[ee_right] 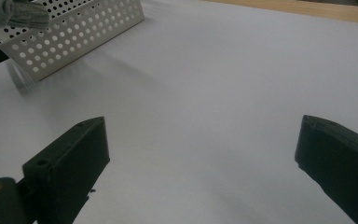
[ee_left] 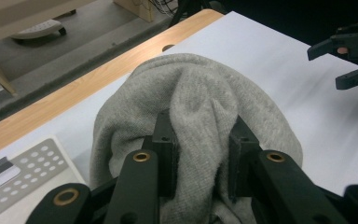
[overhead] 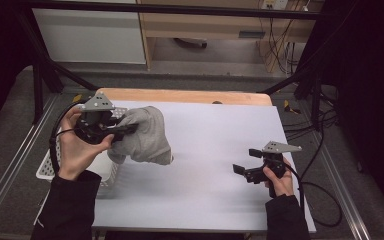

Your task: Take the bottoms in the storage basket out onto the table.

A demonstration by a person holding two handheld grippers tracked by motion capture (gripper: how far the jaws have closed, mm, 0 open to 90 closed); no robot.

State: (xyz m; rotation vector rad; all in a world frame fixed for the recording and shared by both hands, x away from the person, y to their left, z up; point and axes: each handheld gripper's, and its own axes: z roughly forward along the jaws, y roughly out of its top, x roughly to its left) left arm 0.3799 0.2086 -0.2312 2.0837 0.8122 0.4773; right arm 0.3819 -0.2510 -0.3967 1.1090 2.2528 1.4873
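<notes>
Garment: a grey knitted piece of clothing [overhead: 145,135], bunched into a rounded lump, hanging from the left claw [overhead: 125,131] over the worktop's [overhead: 215,150] left side, beside the white basket [overhead: 107,172].
Left claw: pinching a thick fold of the cloth [ee_left: 200,107] between its two black jaws, which press into the fabric from either side.
Right claw: spread wide [ee_right: 200,154], nothing between the jaws, sitting low over the bare worktop at the right [overhead: 245,170], well apart from the garment.
Feel of the cloth: I'd judge it soft, light and floppy, a fleecy jersey weave that sags and folds under its own weight; not slippery, not fragile.
Where to grip: a gathered fold or a hem holds best, I reckon; a single thin layer might slide out.
Basket: stiff white sheet punched with round holes [ee_right: 70,32], straight walls.
Worktop: smooth pale covering, with a wooden edge along the far side [overhead: 180,95].
</notes>
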